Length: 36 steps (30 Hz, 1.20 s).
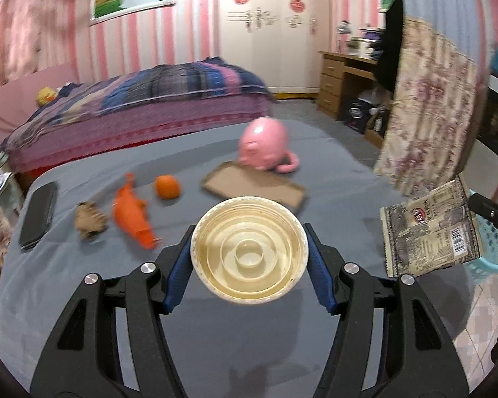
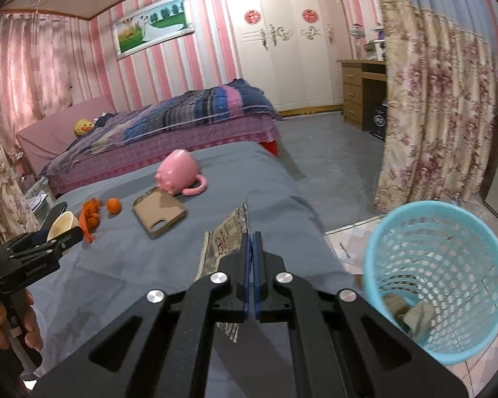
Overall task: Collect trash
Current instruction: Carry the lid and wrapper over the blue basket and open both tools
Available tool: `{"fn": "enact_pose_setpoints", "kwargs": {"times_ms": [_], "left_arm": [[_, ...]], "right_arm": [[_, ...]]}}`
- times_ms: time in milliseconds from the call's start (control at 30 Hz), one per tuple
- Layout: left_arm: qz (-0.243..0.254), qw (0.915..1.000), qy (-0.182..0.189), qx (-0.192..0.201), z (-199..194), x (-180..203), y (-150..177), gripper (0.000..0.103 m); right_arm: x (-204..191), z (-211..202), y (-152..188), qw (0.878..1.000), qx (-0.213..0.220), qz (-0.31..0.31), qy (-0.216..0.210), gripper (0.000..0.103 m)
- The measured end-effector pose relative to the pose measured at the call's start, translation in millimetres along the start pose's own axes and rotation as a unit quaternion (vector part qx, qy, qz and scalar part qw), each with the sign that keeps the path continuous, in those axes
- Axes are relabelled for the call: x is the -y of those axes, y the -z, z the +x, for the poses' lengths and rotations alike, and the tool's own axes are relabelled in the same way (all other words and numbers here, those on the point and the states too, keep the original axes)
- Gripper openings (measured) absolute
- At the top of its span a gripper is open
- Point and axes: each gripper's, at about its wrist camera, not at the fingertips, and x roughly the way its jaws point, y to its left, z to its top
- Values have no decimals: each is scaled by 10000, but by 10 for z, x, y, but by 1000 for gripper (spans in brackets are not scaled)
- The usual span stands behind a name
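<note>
Carrying a cup (image 1: pixel 249 253) clamped in my left gripper (image 1: pixel 249 248) and a wrapper (image 1: pixel 431 229) pinched in my right gripper (image 2: pixel 252 242) — basket (image 2: pixel 438 278) already holds scraps; crumpled paper (image 1: pixel 89 220) remains.

Both grippers were the same chunky matte black plastic builds. The left gripper (image 1: pixel 249 248) had ribbed blue pads (image 1: pixel 177 275) and round silver screws (image 1: pixel 148 267) at the pivots; the right gripper (image 2: pixel 252 242) matched, with triangular cutouts in its arms.
</note>
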Motion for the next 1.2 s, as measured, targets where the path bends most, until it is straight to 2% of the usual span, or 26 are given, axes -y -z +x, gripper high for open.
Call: {"fn": "enact_pose_setpoints", "kwargs": {"times_ms": [133,367,667,933,1200], "left_arm": [[107,9996,252,23,0,309,-55,60],[263,9985,463,129,-4,670,-214,60],[558,9944,839,330,16,1229,-489,60],[895,9865,1322,372,87,1905,-502,60],[1086,9774,1809,125,314,2513,-339,60]], "right_arm": [[210,-141,-47,9998,91,29,177,2],[544,-405,-227,9977,351,80,575,2],[1097,-781,-370,9889,611,204,1340,2],[1618,-824,-269,9796,483,388,1913,2],[1993,-736,-9,9750,291,629,2110,2]]}}
